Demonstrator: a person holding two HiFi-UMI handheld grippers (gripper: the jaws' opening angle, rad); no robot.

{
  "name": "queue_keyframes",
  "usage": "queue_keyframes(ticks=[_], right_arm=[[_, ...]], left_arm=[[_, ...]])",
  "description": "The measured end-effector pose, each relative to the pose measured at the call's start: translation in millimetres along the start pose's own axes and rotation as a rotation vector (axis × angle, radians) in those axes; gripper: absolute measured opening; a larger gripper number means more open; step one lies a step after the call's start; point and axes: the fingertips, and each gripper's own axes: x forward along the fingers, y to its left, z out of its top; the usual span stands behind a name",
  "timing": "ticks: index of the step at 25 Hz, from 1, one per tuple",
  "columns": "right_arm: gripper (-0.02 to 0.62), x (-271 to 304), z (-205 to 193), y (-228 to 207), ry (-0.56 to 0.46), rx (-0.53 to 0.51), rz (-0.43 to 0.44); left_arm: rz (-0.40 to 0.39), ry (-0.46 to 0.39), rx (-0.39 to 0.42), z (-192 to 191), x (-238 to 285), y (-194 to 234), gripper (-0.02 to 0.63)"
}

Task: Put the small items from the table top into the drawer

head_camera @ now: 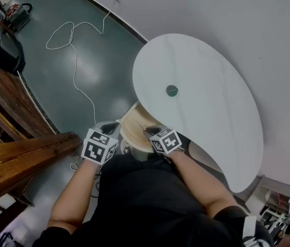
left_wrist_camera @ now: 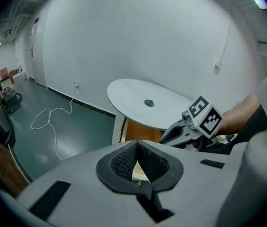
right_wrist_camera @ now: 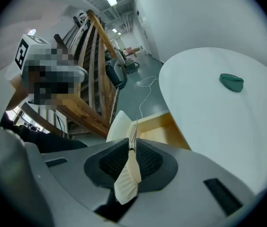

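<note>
A small green item [head_camera: 171, 90] [right_wrist_camera: 231, 82] [left_wrist_camera: 149, 102] lies near the middle of the white oval table [head_camera: 212, 112]. Under the table's near edge a drawer [head_camera: 134, 129] [right_wrist_camera: 159, 126] stands pulled out, its wooden inside showing. My right gripper [head_camera: 153, 133] [right_wrist_camera: 132, 150] hovers at the drawer's edge, shut on a thin cream-coloured flat item [right_wrist_camera: 128, 176] that stands upright between the pads. My left gripper [head_camera: 110, 129] [left_wrist_camera: 138, 162] is just left of the drawer, jaws closed together with nothing seen between them.
A wooden stair railing [head_camera: 16, 148] runs along the left. A white cable [head_camera: 73, 50] trails over the dark green floor. Black equipment [head_camera: 3, 48] sits at the far left. A white wall [head_camera: 227, 14] stands behind the table.
</note>
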Motion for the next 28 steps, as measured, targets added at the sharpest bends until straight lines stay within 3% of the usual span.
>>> queue_keyframes(ticks=[7, 16, 28], right_arm=[[0.046, 51.0, -10.6, -12.6, 0.121, -0.087, -0.051], [0.046, 123.9, -47.7, -17.8, 0.289, -0.124, -0.01], [0.072, 138.9, -54.9, -22.9, 0.323, -0.114, 0.002]], left_arm=[[0.03, -0.004, -0.037, -11.1, -12.8, 5.4, 0.014], [0.086, 0.022, -0.096, -33.6, -32.3, 14.0, 0.014], [0.097, 0.015, -0.152, -44.3, -30.5, 16.8, 0.014]])
